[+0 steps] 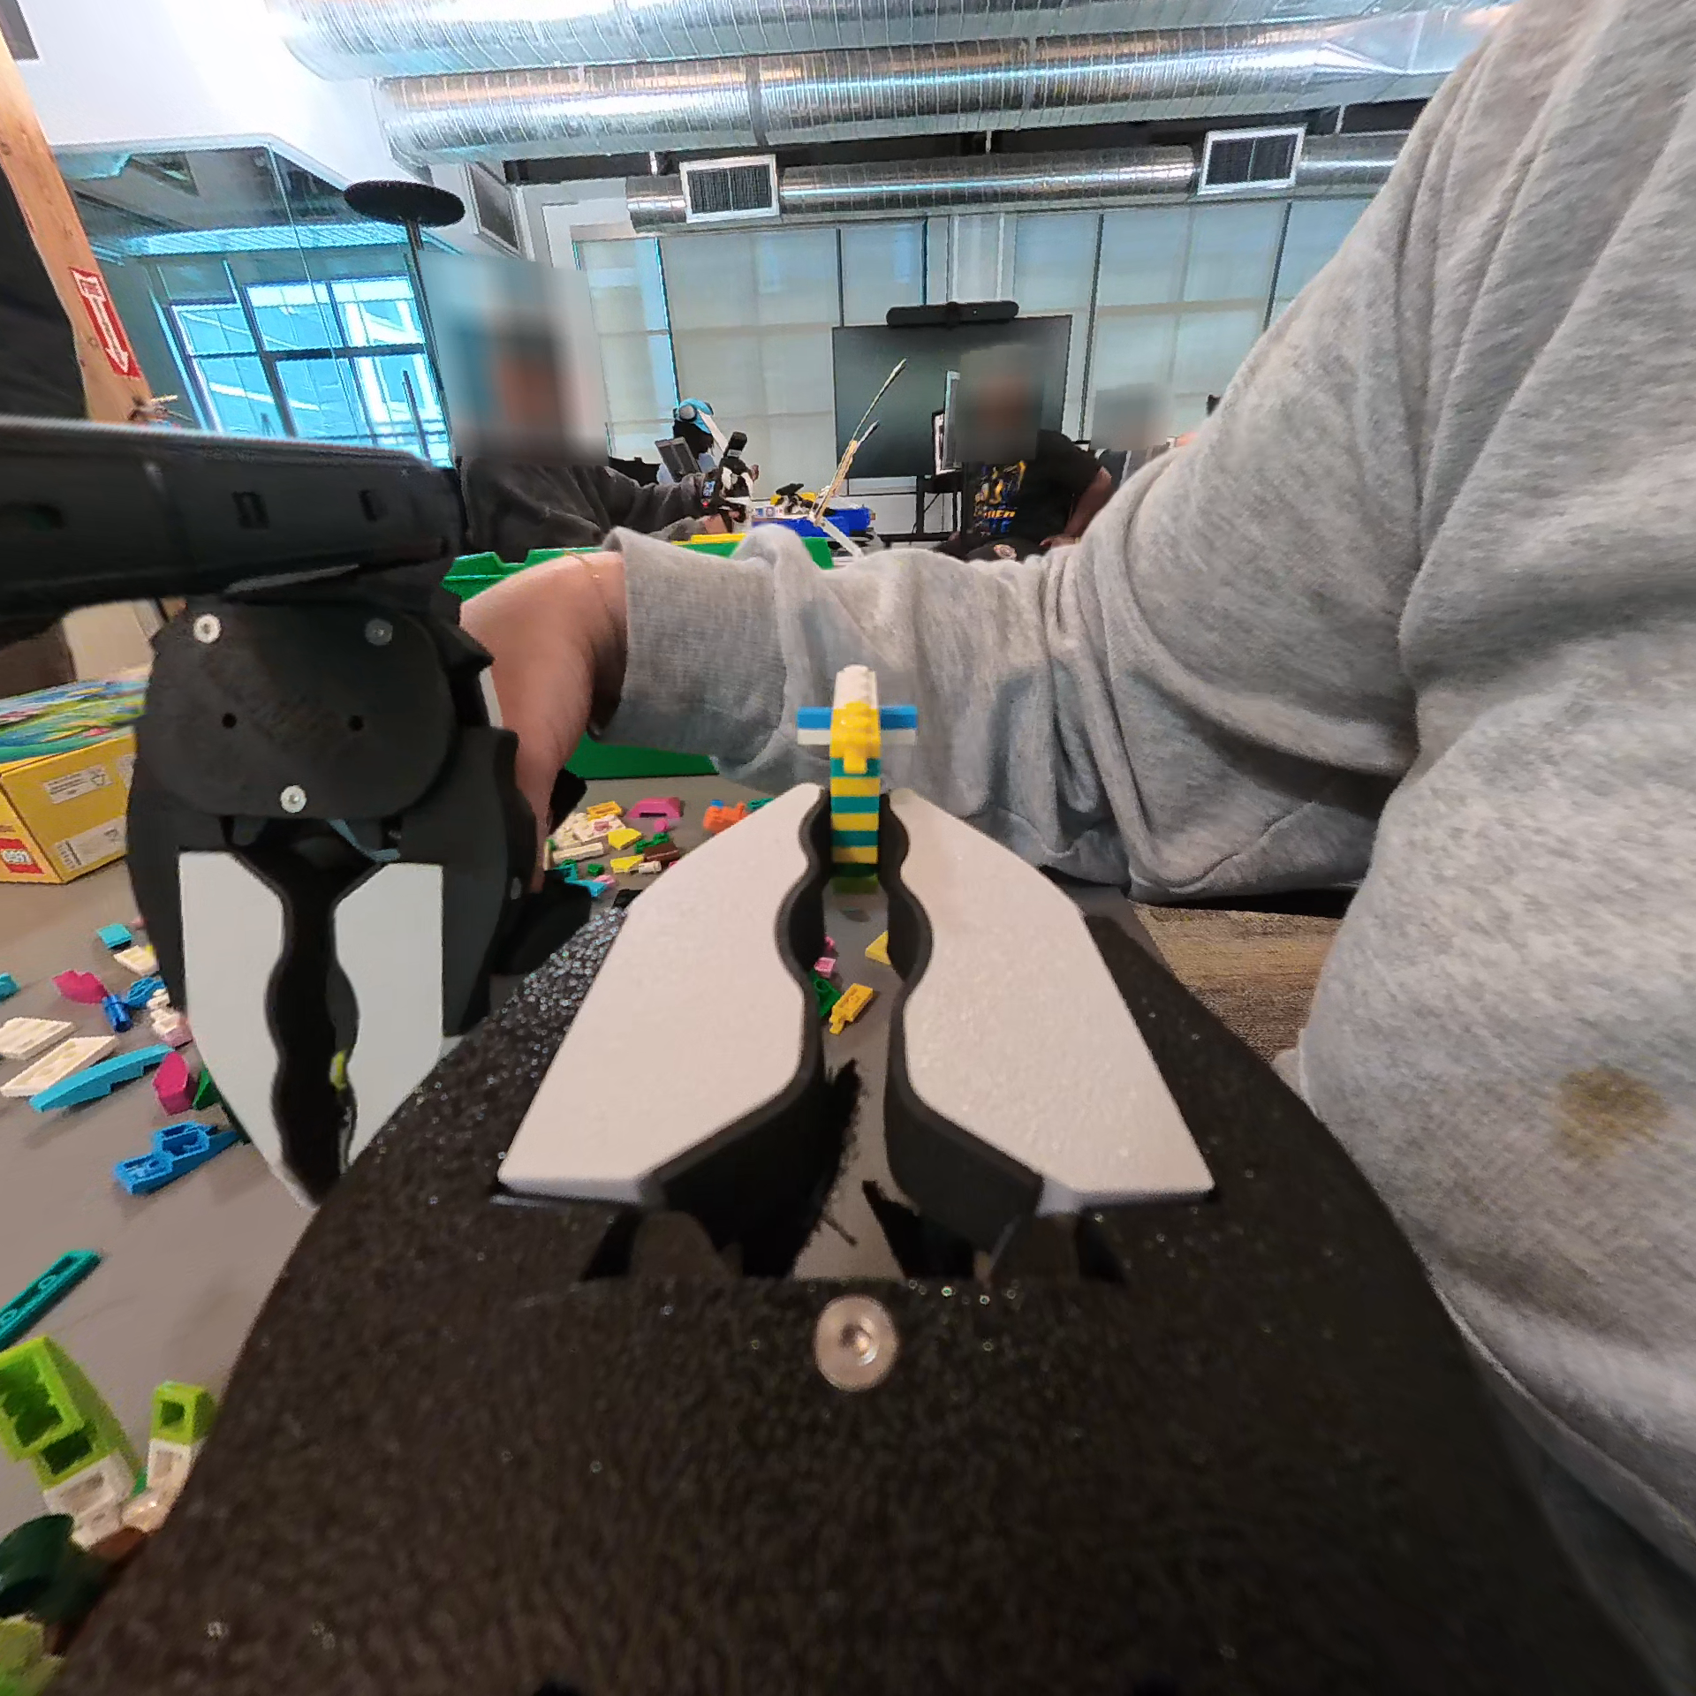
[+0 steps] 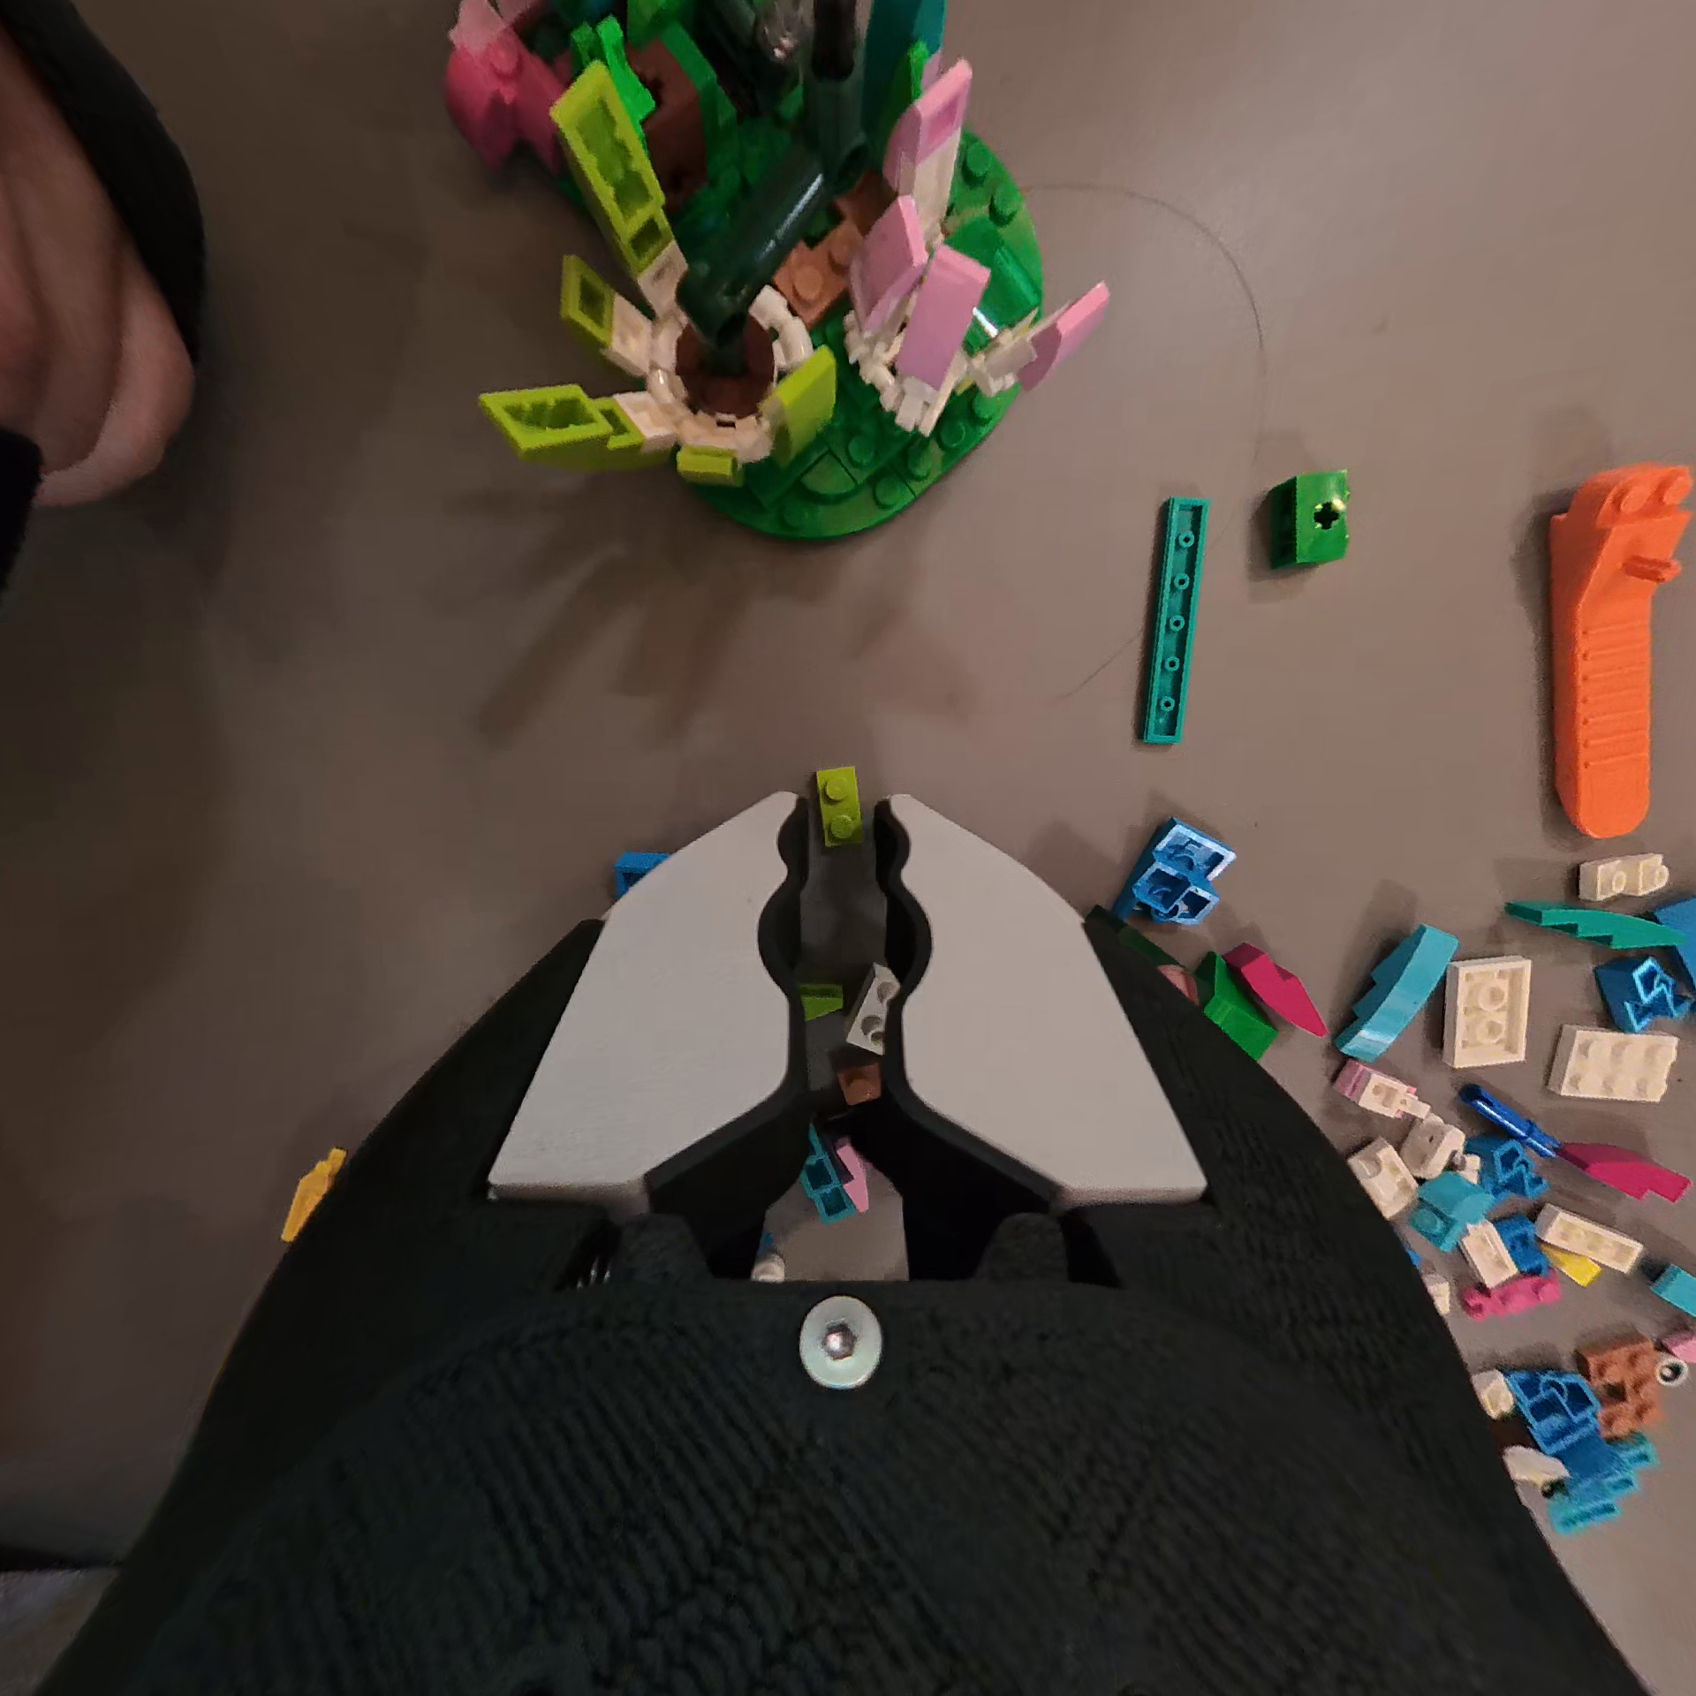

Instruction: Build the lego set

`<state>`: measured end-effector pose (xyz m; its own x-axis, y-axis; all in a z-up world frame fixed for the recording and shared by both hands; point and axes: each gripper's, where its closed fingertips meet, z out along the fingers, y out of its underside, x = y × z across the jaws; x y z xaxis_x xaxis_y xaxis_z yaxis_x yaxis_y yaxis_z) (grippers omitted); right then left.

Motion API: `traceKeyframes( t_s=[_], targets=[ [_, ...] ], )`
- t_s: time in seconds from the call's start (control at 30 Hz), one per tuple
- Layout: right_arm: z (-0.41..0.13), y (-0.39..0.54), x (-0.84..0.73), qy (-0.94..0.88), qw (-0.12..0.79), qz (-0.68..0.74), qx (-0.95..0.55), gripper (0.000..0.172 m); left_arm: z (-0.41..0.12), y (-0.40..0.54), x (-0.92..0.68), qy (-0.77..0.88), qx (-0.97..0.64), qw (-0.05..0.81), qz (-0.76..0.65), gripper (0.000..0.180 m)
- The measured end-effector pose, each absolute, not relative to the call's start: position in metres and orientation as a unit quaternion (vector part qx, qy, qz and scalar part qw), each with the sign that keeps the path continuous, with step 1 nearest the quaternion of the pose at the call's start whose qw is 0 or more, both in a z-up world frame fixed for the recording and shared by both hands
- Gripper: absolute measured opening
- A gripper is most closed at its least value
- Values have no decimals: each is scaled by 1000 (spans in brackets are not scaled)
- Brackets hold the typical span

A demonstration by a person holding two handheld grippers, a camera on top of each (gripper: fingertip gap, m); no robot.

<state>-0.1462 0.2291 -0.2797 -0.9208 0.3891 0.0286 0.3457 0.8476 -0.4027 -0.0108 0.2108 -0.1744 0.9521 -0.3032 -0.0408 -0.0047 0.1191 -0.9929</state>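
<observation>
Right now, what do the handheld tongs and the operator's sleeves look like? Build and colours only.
Both tongs, left and right, look alike: two broad pale grey fingers with wavy black inner pads, on a rough black printed body with a silver screw at its centre. No cables show. The arm behind the right one wears a grey sweatshirt sleeve; a dark cuff shows in the right wrist view.

A round green brick garden (image 2: 918, 431) with pink and lime petals stands on the grey table (image 2: 275, 734). A long teal strip (image 2: 1173, 619), a small green brick (image 2: 1308, 521) and an orange brick tool (image 2: 1617, 652) lie apart from each other on the table. A yellow box (image 1: 64, 808) sits at the far side, near a heap of loose coloured bricks (image 1: 615, 835).
</observation>
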Motion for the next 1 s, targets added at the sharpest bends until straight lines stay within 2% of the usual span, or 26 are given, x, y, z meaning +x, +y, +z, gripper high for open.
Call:
traceKeyframes(
  t_s=[0.17,0.47,0.77,1.0],
  targets=[
    [-250,236,-154,-925,148,274,-217,17,-175,211,-11,120,-656,738,-100,8],
    [-175,335,-155,-690,468,420,-358,9,-176,212,-12,125,-658,736,-95,8],
    [-134,394,-149,-524,623,409,-412,2,-176,212,-13,127,-659,736,-92,8],
    [-116,400,-138,-440,659,433,-429,0,-176,212,-15,127,-658,737,-89,8]
  ],
)
